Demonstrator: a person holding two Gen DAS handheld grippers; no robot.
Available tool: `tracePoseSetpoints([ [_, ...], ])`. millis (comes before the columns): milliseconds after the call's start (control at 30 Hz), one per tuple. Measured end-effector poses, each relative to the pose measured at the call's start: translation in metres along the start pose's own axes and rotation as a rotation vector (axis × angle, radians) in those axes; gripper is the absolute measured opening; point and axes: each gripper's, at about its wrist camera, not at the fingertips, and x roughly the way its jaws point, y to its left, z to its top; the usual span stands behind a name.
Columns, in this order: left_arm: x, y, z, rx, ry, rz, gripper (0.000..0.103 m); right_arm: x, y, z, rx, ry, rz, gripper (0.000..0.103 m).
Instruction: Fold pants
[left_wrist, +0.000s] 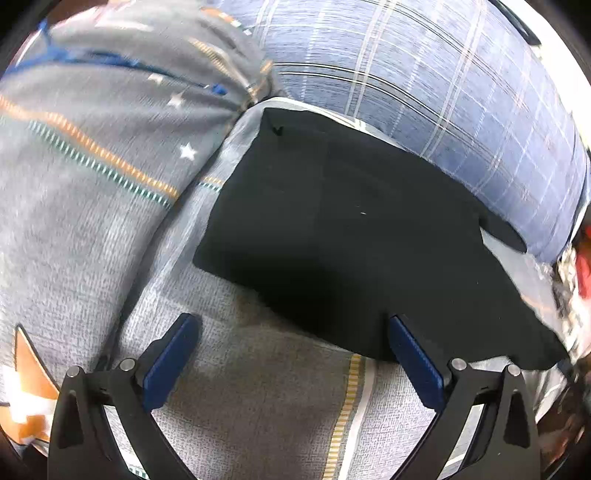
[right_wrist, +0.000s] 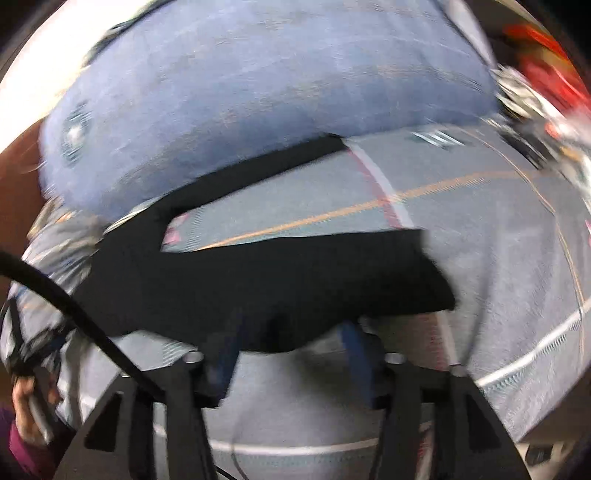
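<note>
Both tools (left_wrist: 291, 354) (right_wrist: 291, 350) hover at the black pants' (left_wrist: 351, 229) near edge.

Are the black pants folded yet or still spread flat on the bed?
Partly folded, apparently: the black pants lie as a compact block on the grey bedspread, though the right wrist view shows a leg section splayed apart. Layers cannot be told.

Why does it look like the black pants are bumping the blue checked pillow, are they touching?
Touching. In the left wrist view the black pants lie on the grey bedspread, and their far edge runs right up against the blue checked pillow with no bedspread showing between them.
</note>
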Motion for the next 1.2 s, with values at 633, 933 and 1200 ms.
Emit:
tracePoseSetpoints([
  [633, 0.012, -0.026, 0.021, 0.002, -0.064, 0.003, 0.018, 0.08, 0.088, -0.017, -0.513, -0.016, 0.039, 0.008],
  [933, -0.039, -0.017, -0.014, 0.075, -0.072, -0.056, 0.015, 0.023, 0.088, -0.029, -0.435, -0.022, 0.217, 0.005],
  [1200, -0.035, -0.001, -0.039, 0.088, -0.037, -0.009, 0.022, 0.045, 0.08, -0.057, -0.408, 0.128, 0.187, 0.01],
])
